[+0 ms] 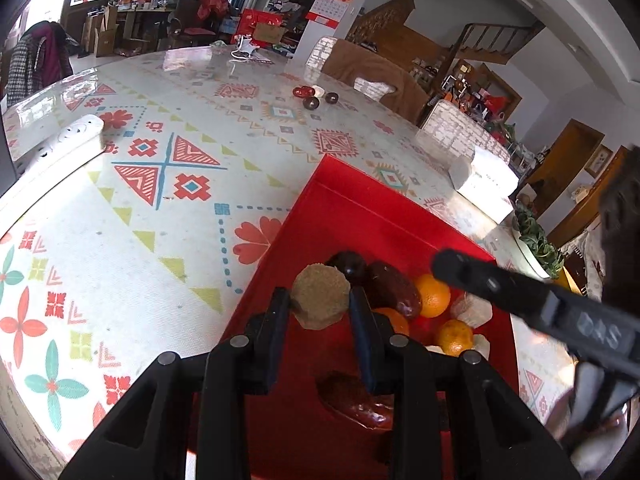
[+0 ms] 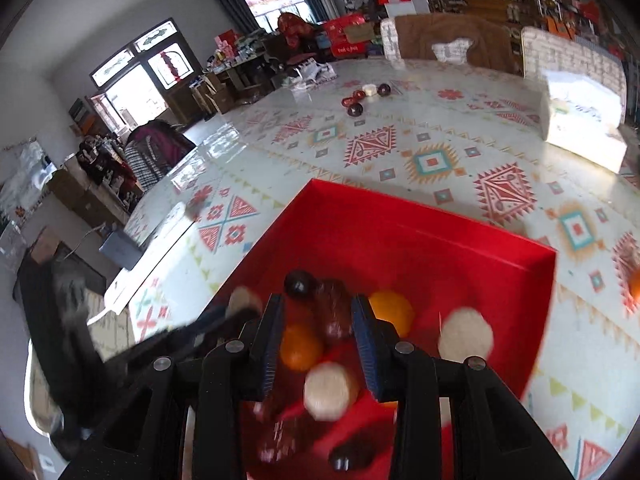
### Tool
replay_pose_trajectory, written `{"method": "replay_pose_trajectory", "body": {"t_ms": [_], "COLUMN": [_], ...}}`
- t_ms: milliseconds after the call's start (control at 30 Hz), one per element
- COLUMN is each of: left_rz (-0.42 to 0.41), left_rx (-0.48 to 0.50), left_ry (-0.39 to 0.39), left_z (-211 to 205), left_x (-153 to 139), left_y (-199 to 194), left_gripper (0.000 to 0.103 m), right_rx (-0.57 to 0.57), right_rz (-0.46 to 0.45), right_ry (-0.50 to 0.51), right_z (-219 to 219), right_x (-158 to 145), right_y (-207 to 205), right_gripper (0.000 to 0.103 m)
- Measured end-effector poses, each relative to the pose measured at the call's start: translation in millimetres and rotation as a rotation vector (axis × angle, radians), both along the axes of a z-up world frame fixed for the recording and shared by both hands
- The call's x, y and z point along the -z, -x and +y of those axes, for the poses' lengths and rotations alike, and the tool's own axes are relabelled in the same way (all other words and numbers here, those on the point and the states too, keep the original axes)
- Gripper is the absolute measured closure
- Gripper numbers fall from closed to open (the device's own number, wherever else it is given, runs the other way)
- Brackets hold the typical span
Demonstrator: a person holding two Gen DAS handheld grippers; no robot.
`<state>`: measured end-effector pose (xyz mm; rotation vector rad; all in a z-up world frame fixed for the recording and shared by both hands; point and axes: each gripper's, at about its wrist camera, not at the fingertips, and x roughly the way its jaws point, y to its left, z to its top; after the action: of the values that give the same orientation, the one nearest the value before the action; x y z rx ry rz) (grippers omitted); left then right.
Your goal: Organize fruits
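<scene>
A red box [image 1: 360,216] on the patterned table holds oranges [image 1: 434,294], dark red dates [image 1: 390,288], a dark round fruit [image 1: 348,266] and pale round pieces [image 1: 472,308]. My left gripper [image 1: 320,300] is shut on a tan round piece [image 1: 320,296], held above the box. My right gripper [image 2: 318,324] hangs open and empty over the box [image 2: 420,232], above an orange [image 2: 300,346], a dark date [image 2: 334,312] and a pale round piece [image 2: 330,390]. The right gripper also shows in the left wrist view [image 1: 444,264]. The right wrist view is blurred.
More small fruits [image 1: 316,96] lie far across the table [image 1: 160,240], also in the right wrist view [image 2: 362,100]. A white power strip [image 1: 68,140] lies at the left edge. A white tissue box [image 2: 584,132] stands at the right, with chairs [image 2: 452,44] behind.
</scene>
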<state>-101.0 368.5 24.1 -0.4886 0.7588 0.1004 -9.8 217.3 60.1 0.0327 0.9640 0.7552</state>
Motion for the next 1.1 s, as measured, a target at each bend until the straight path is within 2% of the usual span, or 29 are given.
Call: {"method": "replay_pose_trajectory", "body": {"t_ms": [67,133,300,400,533,600,700,933,1100], "left_rz": [-0.006,-0.018,-0.050,-0.066,-0.071,-0.071,-0.081,-0.111,-0.141], "left_rx": [-0.004,-0.011,-0.010,-0.006,0.001,-0.005,-0.018,-0.005,0.017], "left_ry": [0.005,0.009,0.013,-0.029,-0.097,-0.143,-0.215,-0.363,-0.440], "left_z": [2.3,5.1,2.9,-6.7,-21.3,-29.8,-43.4,-84.8,-115.5], "left_x": [-0.6,-2.5,-13.7,-23.3,-34.0,-40.3,-50.0,-72.5,-86.0], "left_y": [0.6,1.9,4.7,7.9,12.6,15.7,21.7,37.5,47.9], "left_gripper": [0.073,0.068,0.044,0.031,0.024,0.016,0.013,0.012,0.012], "right_rx": [0.017,0.025,0.046,0.076,0.104,0.113,0.126,0.167,0.197], "right_rz": [0.004,0.004,-0.037,-0.028,-0.017,-0.016,-0.021,-0.032,-0.045], "right_ry": [0.003,-0.016,-0.034,-0.060,-0.081,-0.085,-0.086,-0.100,-0.117], "right_z": [5.5,4.8,-5.6,-19.3,-36.2,-43.2,-53.2,-87.6,-114.9], "right_x": [2.6,0.5,-11.4,-14.0,-14.0,-14.0,-14.6,-21.3,-26.4], "right_y": [-9.4,-11.3,-4.9,-3.1,-0.6,3.0,10.7,26.9,40.5], "right_gripper": [0.065,0.065,0.064,0.062,0.062,0.062,0.062,0.061,0.059]}}
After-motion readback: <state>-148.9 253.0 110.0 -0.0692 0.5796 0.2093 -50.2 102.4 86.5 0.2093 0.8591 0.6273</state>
